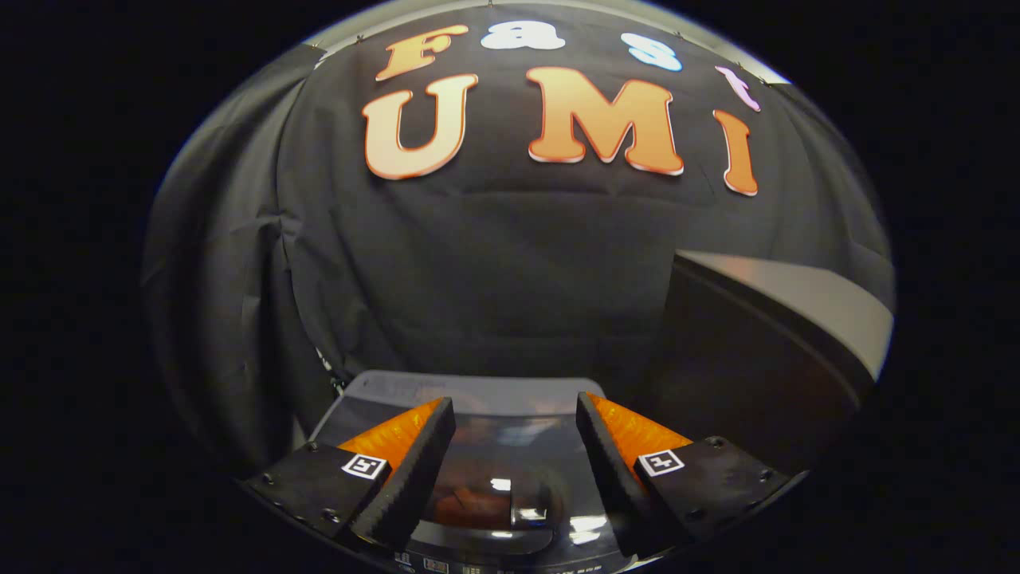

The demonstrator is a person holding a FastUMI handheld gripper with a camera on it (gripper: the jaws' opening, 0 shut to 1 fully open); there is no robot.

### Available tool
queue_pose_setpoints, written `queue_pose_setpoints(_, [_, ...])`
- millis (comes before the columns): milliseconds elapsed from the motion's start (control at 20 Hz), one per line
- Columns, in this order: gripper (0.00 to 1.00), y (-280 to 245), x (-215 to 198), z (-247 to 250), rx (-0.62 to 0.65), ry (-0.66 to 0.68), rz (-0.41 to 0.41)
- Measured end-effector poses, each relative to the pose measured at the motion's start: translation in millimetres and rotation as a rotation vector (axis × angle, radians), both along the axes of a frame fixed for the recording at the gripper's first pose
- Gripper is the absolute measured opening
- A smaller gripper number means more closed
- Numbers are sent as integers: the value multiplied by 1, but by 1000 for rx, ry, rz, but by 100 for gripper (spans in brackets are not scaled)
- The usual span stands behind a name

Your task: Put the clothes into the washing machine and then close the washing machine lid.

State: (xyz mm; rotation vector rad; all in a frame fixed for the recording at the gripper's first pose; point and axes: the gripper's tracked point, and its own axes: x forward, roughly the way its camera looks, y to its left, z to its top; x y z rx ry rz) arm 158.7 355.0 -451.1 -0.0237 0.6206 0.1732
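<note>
Okay, my gripper hangs wide open, empty, over the washing machine lid at 6 o'clock, probably lining up.

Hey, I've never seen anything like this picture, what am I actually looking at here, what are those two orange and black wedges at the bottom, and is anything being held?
This is taken by a camera riding on a hand-held gripper, looking forward along it. The two wedges are its fingers: black pads with orange backs. The jaws stand open, with a gap between them, and they hold nothing.

Below and between the fingers is the washing machine, seen from above. Its glossy dark lid appears to be down, with lamps reflecting in it and something orange-brown showing faintly in the glass. I cannot tell what that is.

Beyond the machine hangs the black cloth wall of the booth. To the right stands a dark box with a pale top; what it is I cannot say.
</note>
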Motion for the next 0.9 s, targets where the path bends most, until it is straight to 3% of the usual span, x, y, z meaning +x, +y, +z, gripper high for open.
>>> queue_pose_setpoints(500, [99,7,-9,-7,14,37,1])
queue_pose_setpoints(900, [99,23,2,88,81,-95,24])
